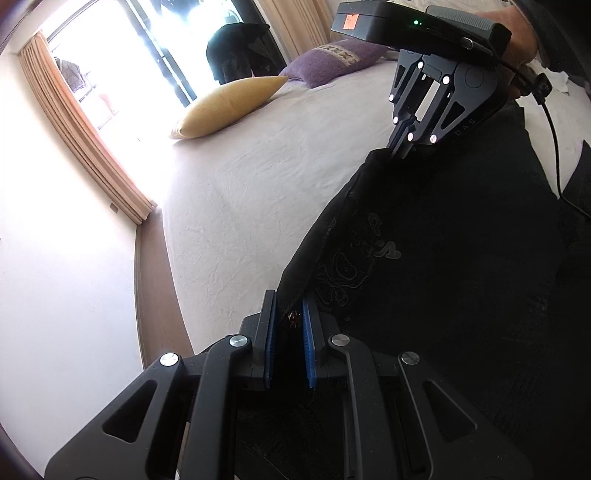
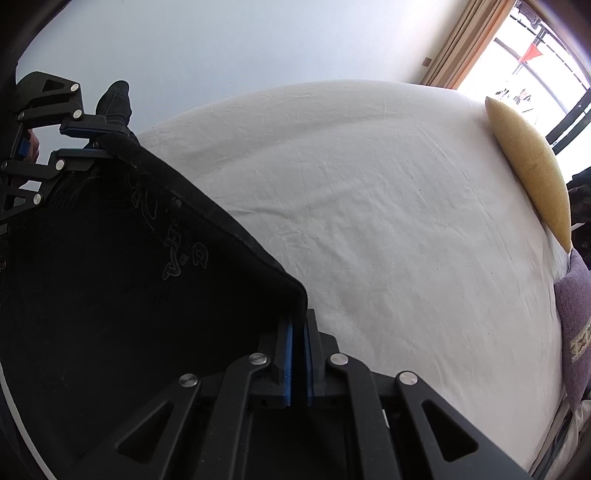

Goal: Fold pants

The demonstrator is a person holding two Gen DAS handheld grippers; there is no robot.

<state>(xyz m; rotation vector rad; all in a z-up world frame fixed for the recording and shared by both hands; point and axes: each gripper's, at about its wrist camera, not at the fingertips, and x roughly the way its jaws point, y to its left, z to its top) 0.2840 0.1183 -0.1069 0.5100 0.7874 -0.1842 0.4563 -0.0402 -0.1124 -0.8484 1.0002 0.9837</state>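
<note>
The right gripper [image 1: 400, 147], seen from the left wrist view, carries the embossed letters "DAS" on the side of its black body (faint, and possibly part of a longer word). The black pants [image 2: 129, 277] bear pale outline embroidery; in the right wrist view it ends in something like "V" and "D", but the rest cannot be read. An orange sticker [image 1: 348, 22] on the right gripper's top housing shows no legible text.
</note>
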